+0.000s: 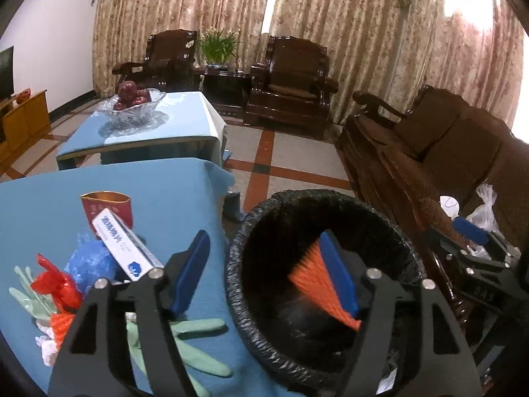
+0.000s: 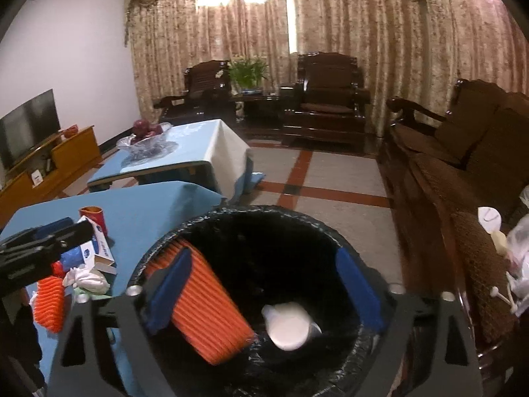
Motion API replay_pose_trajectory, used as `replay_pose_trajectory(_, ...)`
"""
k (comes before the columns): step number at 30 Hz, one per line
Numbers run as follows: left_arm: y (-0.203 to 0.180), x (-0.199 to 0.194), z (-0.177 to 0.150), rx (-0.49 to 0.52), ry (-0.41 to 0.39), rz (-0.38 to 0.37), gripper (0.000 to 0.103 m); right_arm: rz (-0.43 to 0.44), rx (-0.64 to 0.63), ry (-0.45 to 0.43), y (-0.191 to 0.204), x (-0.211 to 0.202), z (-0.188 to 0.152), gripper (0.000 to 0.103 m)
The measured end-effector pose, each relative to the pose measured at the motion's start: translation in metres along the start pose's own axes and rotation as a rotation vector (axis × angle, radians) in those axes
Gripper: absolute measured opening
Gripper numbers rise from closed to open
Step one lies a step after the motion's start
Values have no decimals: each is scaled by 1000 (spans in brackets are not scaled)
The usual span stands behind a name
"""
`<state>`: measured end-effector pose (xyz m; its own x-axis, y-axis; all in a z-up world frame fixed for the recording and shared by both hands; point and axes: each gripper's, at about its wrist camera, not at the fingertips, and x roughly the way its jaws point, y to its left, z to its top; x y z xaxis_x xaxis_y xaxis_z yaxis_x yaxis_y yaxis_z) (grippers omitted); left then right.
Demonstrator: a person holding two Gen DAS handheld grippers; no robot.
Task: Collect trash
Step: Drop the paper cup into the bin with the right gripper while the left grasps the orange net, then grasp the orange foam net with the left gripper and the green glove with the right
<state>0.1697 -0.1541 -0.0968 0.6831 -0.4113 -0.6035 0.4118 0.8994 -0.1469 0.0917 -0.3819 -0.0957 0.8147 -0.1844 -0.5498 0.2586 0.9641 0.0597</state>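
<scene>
A black-lined trash bin [image 1: 330,205] stands on the floor beside a blue-clothed table [image 1: 165,192]. My left gripper [image 1: 267,274] is open over the bin's near rim, with an orange net sleeve [image 1: 317,281] falling inside by its right pad. My right gripper [image 2: 264,291] is open above the bin [image 2: 251,213]; the orange net sleeve [image 2: 205,311] and a white cup [image 2: 287,326] lie in it. On the table lie a red cup [image 1: 109,206], a white box [image 1: 125,244], blue plastic [image 1: 89,261], red wrapper [image 1: 56,284] and green gloves [image 1: 195,347].
A second low table carries a glass fruit bowl [image 1: 135,106]. A dark wooden sofa [image 1: 446,152] on the right holds white bags [image 1: 482,211]. Armchairs [image 1: 291,82] and a plant stand by the curtains. A TV cabinet [image 2: 49,165] is on the left.
</scene>
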Motion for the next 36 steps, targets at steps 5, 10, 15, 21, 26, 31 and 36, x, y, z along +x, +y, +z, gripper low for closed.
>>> replay_pose_trajectory(5, 24, -29, -14, -10, -27, 96, 84, 8, -13, -7, 24, -4, 1, 97)
replay_pose_trajectory(10, 66, -63, -43, -39, -31, 239, 86, 102, -61, -11, 65, -6, -3, 97)
replay_pose_trajectory(15, 111, -86, -75, -47, -2, 372, 86, 185, -117, -15, 111, -6, -20, 97)
replay_pose_trajectory(21, 145, -93, -112, -100, 49, 411, 85, 256, -170, -17, 157, -6, -45, 97)
replay_pose_trajectory(26, 148, -82, -129, -123, 85, 387, 79, 270, -201, -8, 174, -6, -50, 97)
replay_pose_trajectory(31, 154, -62, -139, -168, 139, 364, 57, 269, -220, -10, 175, -7, -50, 97)
replay_pose_trajectory(36, 153, -54, -143, -189, 157, 318, 23, 266, -223, 3, 174, -5, -50, 97)
